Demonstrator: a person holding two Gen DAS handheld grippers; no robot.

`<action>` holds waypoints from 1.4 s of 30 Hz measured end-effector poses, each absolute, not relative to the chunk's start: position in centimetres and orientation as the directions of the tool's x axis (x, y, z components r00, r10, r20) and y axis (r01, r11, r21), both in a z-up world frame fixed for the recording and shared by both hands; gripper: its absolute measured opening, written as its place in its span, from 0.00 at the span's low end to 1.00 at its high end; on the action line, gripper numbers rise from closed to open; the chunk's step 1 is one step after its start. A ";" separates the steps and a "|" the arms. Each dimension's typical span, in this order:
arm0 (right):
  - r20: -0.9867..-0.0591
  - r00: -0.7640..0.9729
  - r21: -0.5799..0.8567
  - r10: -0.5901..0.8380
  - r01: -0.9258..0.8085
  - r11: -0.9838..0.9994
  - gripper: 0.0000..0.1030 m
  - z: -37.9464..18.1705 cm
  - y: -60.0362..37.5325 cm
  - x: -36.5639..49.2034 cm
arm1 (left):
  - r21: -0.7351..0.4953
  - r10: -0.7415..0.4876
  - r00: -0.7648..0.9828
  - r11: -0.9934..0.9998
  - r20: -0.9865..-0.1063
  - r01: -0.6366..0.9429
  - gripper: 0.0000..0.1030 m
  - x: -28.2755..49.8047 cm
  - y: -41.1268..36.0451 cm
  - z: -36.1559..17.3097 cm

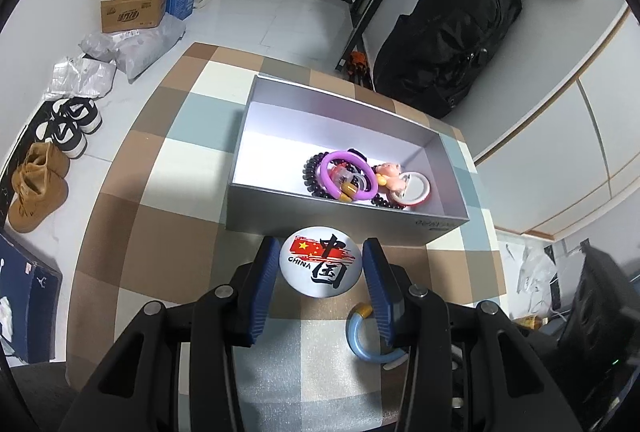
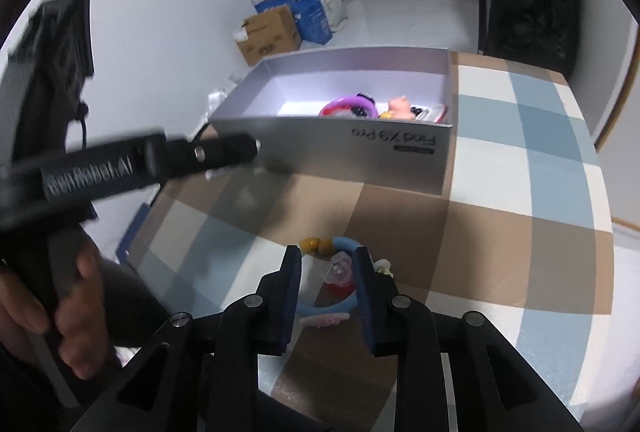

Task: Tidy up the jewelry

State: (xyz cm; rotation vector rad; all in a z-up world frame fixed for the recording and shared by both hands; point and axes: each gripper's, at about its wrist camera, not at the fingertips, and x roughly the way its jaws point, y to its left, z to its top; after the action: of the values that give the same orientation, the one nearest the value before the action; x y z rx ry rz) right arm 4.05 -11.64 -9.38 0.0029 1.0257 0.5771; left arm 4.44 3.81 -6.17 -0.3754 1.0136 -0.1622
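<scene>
Between the left claw's (image 1: 320, 268) parted pads, untouched round badge (image 1: 322, 262), right claw (image 2: 327, 266) open astride blue bracelet (image 2: 340, 246)

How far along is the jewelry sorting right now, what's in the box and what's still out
Done: the purple bracelet, dark bead strand and white-red ring lie in the grey box. In hand: the left gripper straddles the round China badge; the right gripper is around the blue bracelet. Left: both still sit on the table.

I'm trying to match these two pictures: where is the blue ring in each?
Left wrist view: blue ring lies low right, partly behind the left gripper.
Right wrist view: low centre, between the right gripper's fingers.
Shared landmark: grey box.
</scene>
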 end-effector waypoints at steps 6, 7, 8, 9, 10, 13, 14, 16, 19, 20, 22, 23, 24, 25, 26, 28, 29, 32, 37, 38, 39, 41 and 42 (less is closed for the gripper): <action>-0.832 0.392 0.189 0.392 -0.463 0.866 0.15 -10.1 -10.7 4.0 | -0.382 -0.311 0.521 0.924 -0.795 -0.032 0.36 4.4 3.5 -6.2; -0.834 0.396 0.182 0.385 -0.462 0.868 0.15 -10.1 -10.7 4.0 | -0.384 -0.313 0.521 0.923 -0.794 -0.031 0.36 4.5 3.5 -6.2; -0.834 0.395 0.184 0.387 -0.461 0.868 0.15 -10.1 -10.8 4.0 | -0.387 -0.316 0.521 0.922 -0.793 -0.029 0.36 4.5 3.5 -6.2; -0.830 0.396 0.190 0.393 -0.461 0.867 0.15 -9.9 -10.8 4.0 | -0.389 -0.318 0.522 0.921 -0.792 -0.028 0.36 4.6 3.5 -6.1; -0.824 0.403 0.192 0.397 -0.461 0.866 0.15 -9.7 -10.9 4.0 | -0.391 -0.320 0.524 0.920 -0.790 -0.028 0.36 4.6 3.6 -6.0; -0.788 0.439 0.221 0.431 -0.452 0.864 0.15 -8.3 -11.6 4.2 | -0.402 -0.331 0.536 0.916 -0.777 -0.017 0.36 4.7 3.5 -5.5; -0.776 0.449 0.234 0.444 -0.448 0.863 0.15 -7.8 -11.7 4.2 | -0.402 -0.332 0.541 0.916 -0.773 -0.012 0.36 4.7 3.4 -5.3; -0.745 0.465 0.274 0.478 -0.440 0.855 0.15 -6.9 -12.3 4.5 | -0.410 -0.343 0.549 0.912 -0.762 -0.001 0.36 4.8 3.3 -4.9; -0.702 0.489 0.314 0.518 -0.440 0.841 0.15 -5.6 -12.7 5.1 | -0.427 -0.357 0.563 0.904 -0.745 0.009 0.36 5.1 3.4 -4.4; -0.696 0.494 0.319 0.522 -0.438 0.840 0.15 -5.3 -12.7 5.3 | -0.431 -0.361 0.566 0.902 -0.742 0.011 0.36 5.3 3.4 -4.4; -0.680 0.502 0.338 0.535 -0.433 0.836 0.15 -4.7 -12.8 6.0 | -0.443 -0.367 0.574 0.897 -0.732 0.009 0.36 5.7 3.5 -4.1; -0.670 0.506 0.350 0.543 -0.429 0.833 0.15 -4.4 -12.8 6.3 | -0.450 -0.372 0.576 0.893 -0.728 0.008 0.36 5.9 3.6 -4.1; -0.661 0.511 0.361 0.550 -0.426 0.830 0.15 -4.0 -12.9 6.5 | -0.460 -0.381 0.578 0.888 -0.722 0.010 0.36 6.2 3.6 -4.0; -0.653 0.516 0.367 0.554 -0.424 0.828 0.15 -3.8 -13.0 6.8 | -0.465 -0.384 0.580 0.885 -0.718 0.009 0.36 6.3 3.5 -3.9; -0.648 0.521 0.367 0.555 -0.425 0.827 0.15 -3.6 -12.9 7.0 | -0.465 -0.382 0.581 0.885 -0.718 0.008 0.36 6.6 3.5 -3.9; -0.636 0.531 0.369 0.560 -0.428 0.825 0.15 -3.3 -13.0 7.4 | -0.470 -0.386 0.582 0.883 -0.716 0.008 0.36 7.0 3.4 -3.9; -0.629 0.537 0.374 0.563 -0.426 0.824 0.15 -3.2 -13.0 7.7 | -0.472 -0.387 0.582 0.881 -0.715 0.006 0.36 7.2 3.3 -3.9; -0.617 0.549 0.382 0.563 -0.416 0.825 0.15 -3.0 -13.2 8.4 | -0.477 -0.388 0.580 0.879 -0.716 -0.001 0.36 8.0 3.3 -4.0; -0.620 0.556 0.417 0.554 -0.364 0.833 0.15 -3.3 -14.0 10.3 | -0.428 -0.353 0.581 0.904 -0.734 0.008 0.36 8.8 2.6 -3.8; -0.620 0.555 0.427 0.555 -0.355 0.832 0.15 -3.4 -14.2 10.6 | -0.424 -0.349 0.580 0.906 -0.736 0.008 0.36 8.9 2.6 -3.8; -0.619 0.551 0.439 0.560 -0.348 0.828 0.15 -3.5 -14.3 10.9 | -0.424 -0.349 0.575 0.906 -0.740 0.004 0.36 9.1 2.5 -4.0; -0.619 0.545 0.455 0.565 -0.337 0.824 0.15 -3.7 -14.5 11.5 | -0.428 -0.349 0.567 0.904 -0.747 -0.008 0.36 9.5 2.5 -4.4; -0.619 0.543 0.461 0.567 -0.333 0.823 0.15 -3.8 -14.5 11.8 | -0.426 -0.346 0.564 0.905 -0.750 -0.010 0.36 9.7 2.5 -4.4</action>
State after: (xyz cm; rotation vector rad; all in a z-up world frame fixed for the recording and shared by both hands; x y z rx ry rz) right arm 11.77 -14.55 -3.76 0.3055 0.8399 0.5439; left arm 9.66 2.46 -4.44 -0.4094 0.9575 -0.2042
